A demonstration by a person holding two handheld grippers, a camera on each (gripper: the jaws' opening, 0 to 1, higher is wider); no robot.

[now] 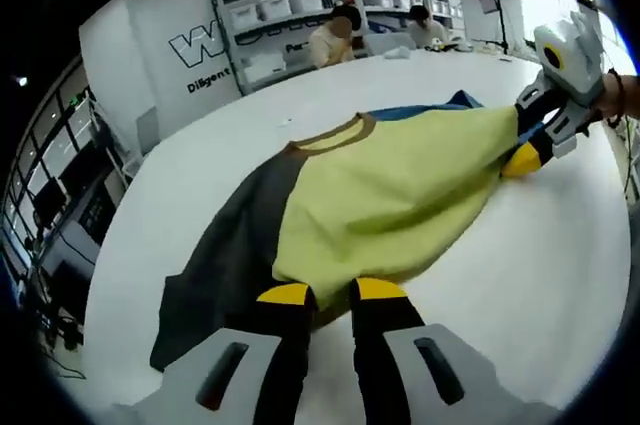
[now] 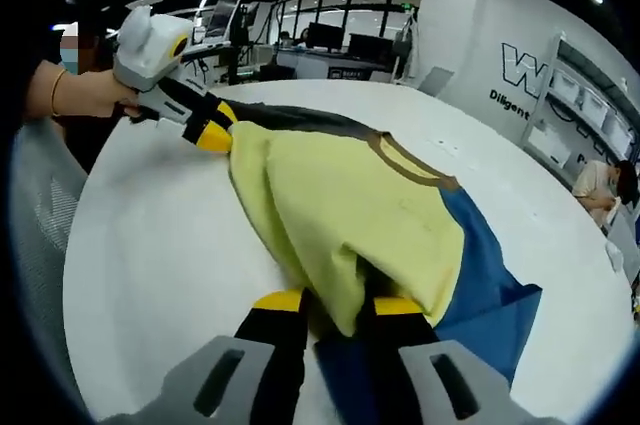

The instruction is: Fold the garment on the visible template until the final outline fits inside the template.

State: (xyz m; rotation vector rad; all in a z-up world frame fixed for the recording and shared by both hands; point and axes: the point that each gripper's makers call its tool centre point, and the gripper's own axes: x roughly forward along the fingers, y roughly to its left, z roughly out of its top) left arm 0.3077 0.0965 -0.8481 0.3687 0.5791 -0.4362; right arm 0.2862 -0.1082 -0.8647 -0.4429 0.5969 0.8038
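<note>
A pale yellow garment (image 1: 390, 195) with a brown collar (image 1: 335, 135), a dark grey sleeve (image 1: 225, 265) and a blue sleeve (image 2: 480, 275) lies stretched over the white table (image 1: 540, 275). My left gripper (image 1: 330, 293) is shut on the yellow hem at one end; it also appears in the right gripper view (image 2: 215, 130), held by a hand. My right gripper (image 2: 340, 302) is shut on the yellow fabric at the opposite end, and it enters the left gripper view (image 1: 525, 155) from the right. The cloth is pulled taut between them.
Shelves with white bins (image 1: 290, 5) and a wall with lettering (image 1: 200, 50) stand behind the table. People sit at the far side (image 1: 335, 35). Desks with monitors (image 2: 340, 45) fill the background of the right gripper view. Bare tabletop surrounds the garment.
</note>
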